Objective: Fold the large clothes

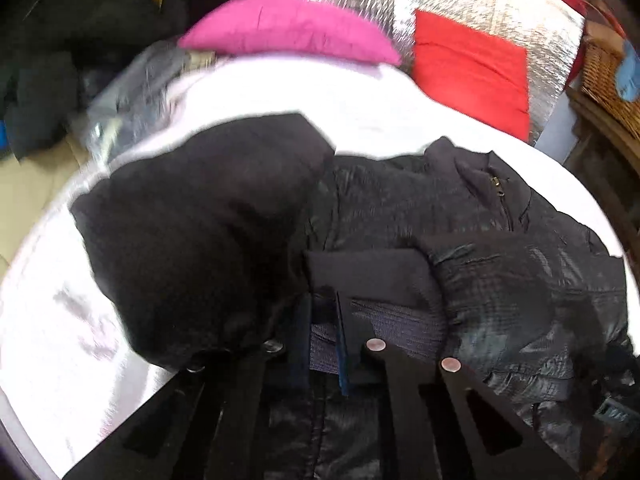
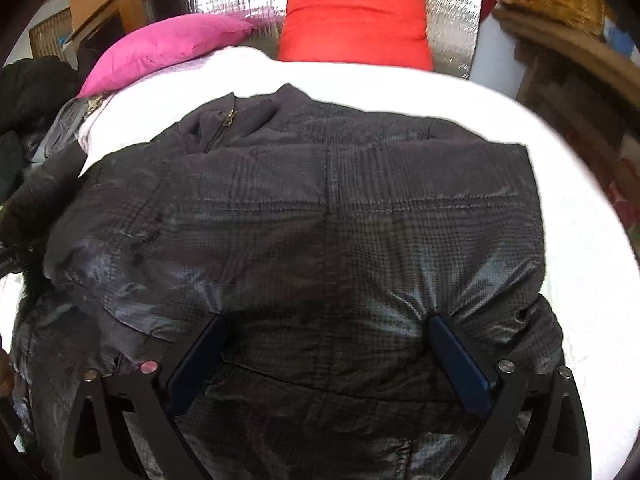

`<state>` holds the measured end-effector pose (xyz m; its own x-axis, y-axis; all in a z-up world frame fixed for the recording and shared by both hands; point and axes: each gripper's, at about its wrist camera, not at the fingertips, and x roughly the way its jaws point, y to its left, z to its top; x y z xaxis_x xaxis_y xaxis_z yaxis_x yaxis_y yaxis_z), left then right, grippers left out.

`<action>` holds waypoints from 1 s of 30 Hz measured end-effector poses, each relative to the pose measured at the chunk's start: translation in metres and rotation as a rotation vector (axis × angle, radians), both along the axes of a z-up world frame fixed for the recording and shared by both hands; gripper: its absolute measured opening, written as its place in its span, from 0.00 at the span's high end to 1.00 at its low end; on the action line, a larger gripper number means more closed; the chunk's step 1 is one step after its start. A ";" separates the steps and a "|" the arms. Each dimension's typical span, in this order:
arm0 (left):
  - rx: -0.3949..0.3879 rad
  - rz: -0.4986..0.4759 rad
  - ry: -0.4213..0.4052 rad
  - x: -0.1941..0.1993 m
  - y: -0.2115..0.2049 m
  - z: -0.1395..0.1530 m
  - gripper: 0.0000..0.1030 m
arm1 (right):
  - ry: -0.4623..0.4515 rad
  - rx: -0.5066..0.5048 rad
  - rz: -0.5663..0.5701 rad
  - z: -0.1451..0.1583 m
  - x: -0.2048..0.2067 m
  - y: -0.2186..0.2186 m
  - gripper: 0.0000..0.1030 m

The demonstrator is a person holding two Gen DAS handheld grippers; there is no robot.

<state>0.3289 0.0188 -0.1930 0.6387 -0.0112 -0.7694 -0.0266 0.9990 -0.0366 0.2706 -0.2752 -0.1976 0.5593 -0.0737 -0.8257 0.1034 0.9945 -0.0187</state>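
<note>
Left gripper (image 1: 344, 344): clamped nearly shut on the ribbed knit hem (image 1: 380, 320) of the dark jacket (image 1: 460, 216), so that edge is pinched tight.
Jacket spot: it's spread on the white bed (image 2: 500, 120), collar and zipper (image 2: 230, 116) at the far end, hem nearest the cameras.
Right gripper (image 2: 328, 348): jaws as wide as they go, both blue pads resting on the shiny quilted fabric, nothing actually pinched.
Step, my guess: partway through a fold, left side has its hold and the right one doesn't yet.
Next move: right probably has to close on the hem edge, then both carry it toward the collar together.
Count: one jacket on the bed, two cushions behind it, one pink (image 2: 168, 52) and one red (image 2: 356, 24), plus a dark clothes heap (image 1: 68, 60) off left.
</note>
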 end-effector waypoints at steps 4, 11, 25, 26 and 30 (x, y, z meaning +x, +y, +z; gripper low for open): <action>0.091 0.009 -0.061 -0.003 -0.004 0.006 0.89 | -0.080 0.039 0.023 0.020 -0.008 0.006 0.00; 0.143 0.003 0.018 0.012 -0.008 -0.015 0.89 | -0.214 -0.091 0.033 0.046 -0.019 0.021 0.00; 0.203 0.006 -0.070 0.003 -0.023 0.000 0.88 | -0.270 -0.169 -0.002 0.061 -0.026 0.020 0.00; 0.217 -0.004 -0.032 0.008 -0.026 -0.007 0.88 | -0.275 -0.172 -0.004 0.062 -0.026 0.020 0.00; 0.278 -0.005 0.042 0.018 -0.031 -0.028 0.88 | -0.281 -0.173 -0.013 0.064 -0.026 0.019 0.00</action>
